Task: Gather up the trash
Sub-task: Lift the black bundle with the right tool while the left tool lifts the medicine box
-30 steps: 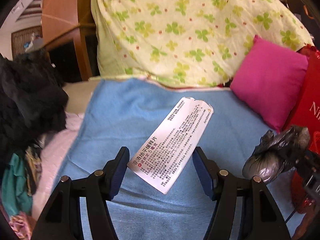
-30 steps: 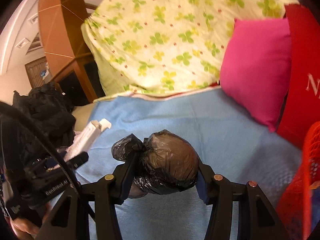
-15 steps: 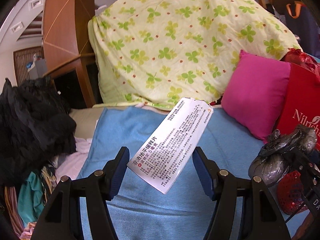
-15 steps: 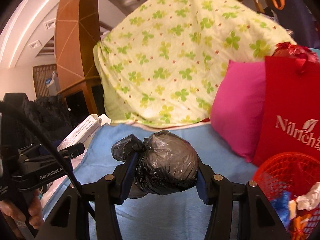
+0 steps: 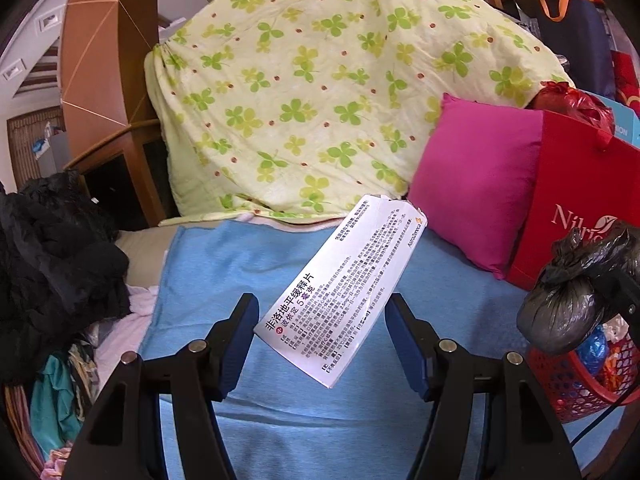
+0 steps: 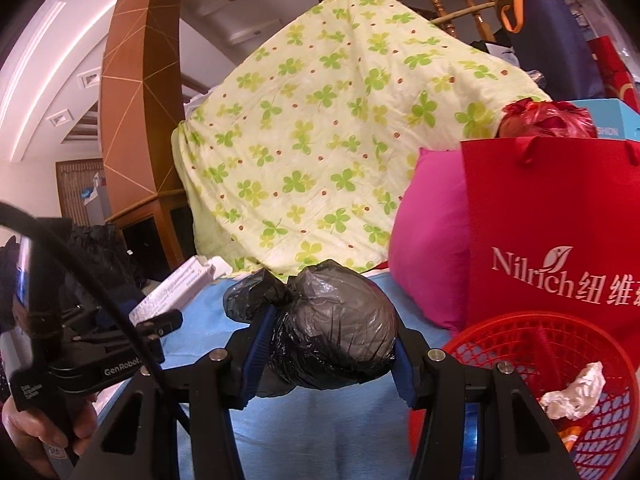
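The left gripper (image 5: 320,340) holds a white medicine box (image 5: 340,292) between its 2 blue pads, above the blue blanket (image 5: 224,264) of the bed. The long axis of the box runs diagonal, from the low left end between the pads up to the far right end. This far end points toward the pink pillow (image 5: 476,188). The printed side of the box faces the camera.

The right gripper (image 6: 326,344) is closed on a tied black trash bag (image 6: 336,328). The bag fills the gap between the jaws, and its knot (image 6: 276,288) points up and to the left, over the left finger. The bag is in the air above the blue blanket, just left of the red basket (image 6: 532,332), which has crumpled white paper (image 6: 576,392) inside. At the left edge of the right wrist view, a hand (image 6: 36,428) carries the left gripper.

Behind the basket stands a red paper bag (image 6: 552,220) with white letters. The pink pillow leans just beside it. Farther back is a big heap under a yellow-green quilt (image 6: 320,152) with clover print, and left of it a brown wooden column (image 6: 132,100).
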Motion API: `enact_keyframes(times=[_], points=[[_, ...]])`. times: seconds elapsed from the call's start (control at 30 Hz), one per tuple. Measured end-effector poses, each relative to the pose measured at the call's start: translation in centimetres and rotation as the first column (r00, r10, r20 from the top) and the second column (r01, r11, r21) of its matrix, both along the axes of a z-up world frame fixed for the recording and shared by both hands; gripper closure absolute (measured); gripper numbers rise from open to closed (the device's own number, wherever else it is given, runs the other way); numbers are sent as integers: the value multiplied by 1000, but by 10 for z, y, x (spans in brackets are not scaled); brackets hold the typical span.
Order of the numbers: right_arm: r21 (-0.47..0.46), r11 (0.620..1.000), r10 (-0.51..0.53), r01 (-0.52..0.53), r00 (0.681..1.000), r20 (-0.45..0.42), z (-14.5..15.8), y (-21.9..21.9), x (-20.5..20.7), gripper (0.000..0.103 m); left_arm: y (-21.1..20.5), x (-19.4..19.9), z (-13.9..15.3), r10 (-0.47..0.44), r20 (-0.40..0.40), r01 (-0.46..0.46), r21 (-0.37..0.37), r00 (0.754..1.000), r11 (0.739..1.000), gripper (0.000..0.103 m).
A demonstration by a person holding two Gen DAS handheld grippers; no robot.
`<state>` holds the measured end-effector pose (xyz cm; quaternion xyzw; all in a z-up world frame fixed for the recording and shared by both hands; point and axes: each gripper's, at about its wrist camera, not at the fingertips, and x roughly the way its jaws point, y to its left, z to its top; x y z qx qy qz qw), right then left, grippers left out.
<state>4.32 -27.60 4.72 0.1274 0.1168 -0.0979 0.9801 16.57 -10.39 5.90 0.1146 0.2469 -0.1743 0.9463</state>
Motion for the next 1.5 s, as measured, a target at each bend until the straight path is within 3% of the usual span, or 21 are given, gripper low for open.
enact_keyframes(times=[1.5], points=[[43,993,-110,112,993,-29,-14,-69,-25,47,-77,-32,-20,-149,-33,151,51,988,987,36]])
